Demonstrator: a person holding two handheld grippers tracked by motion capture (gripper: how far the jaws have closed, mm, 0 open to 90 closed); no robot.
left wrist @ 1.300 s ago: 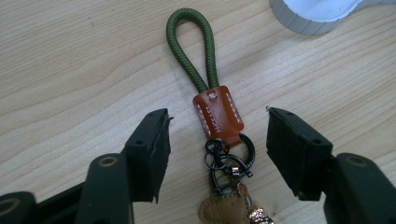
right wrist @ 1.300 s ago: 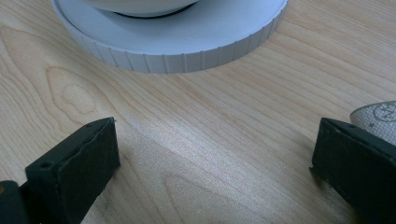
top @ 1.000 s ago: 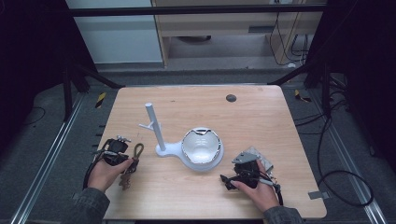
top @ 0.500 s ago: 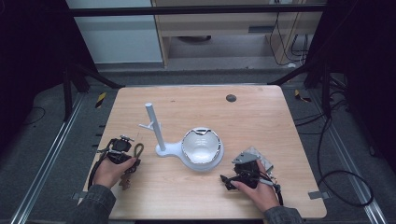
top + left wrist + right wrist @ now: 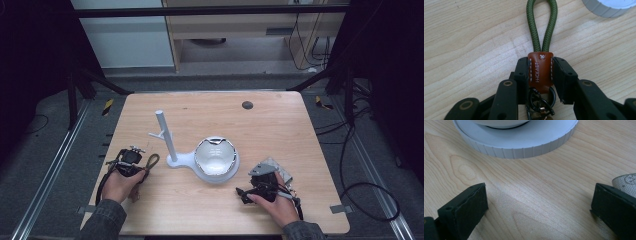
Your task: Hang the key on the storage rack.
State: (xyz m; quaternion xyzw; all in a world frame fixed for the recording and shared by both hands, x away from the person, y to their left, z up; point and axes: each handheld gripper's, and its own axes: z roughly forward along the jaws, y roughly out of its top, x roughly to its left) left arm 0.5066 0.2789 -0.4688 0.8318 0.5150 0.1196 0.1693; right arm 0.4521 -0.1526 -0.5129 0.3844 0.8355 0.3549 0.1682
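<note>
- Since the earlier frames, the left gripper (image 5: pixel 131 161) has slid a little toward the stand (image 5: pixel 165 135); the right gripper (image 5: pixel 260 186) has stayed where it was.
- Left jaws are squeezed tight on the keychain (image 5: pixel 540 68), one on each side of its brown leather tab.
- The keychain lies flat on the table (image 5: pixel 280 125), just left of the stand's white base. Its green loop (image 5: pixel 542 27) points away from the jaws, and its black rings sit low between them.
- Right jaws are wide apart, holding nothing, near the ribbed base under the bowl (image 5: pixel 215 156).
- To do this well, I think: keep the squeeze firm, lift the loop up, and slip it over the stand's small side peg. Go slowly so the stand does not tip.
- The tab has stamped letters. They look like "HICKMET", but I cannot be sure.
</note>
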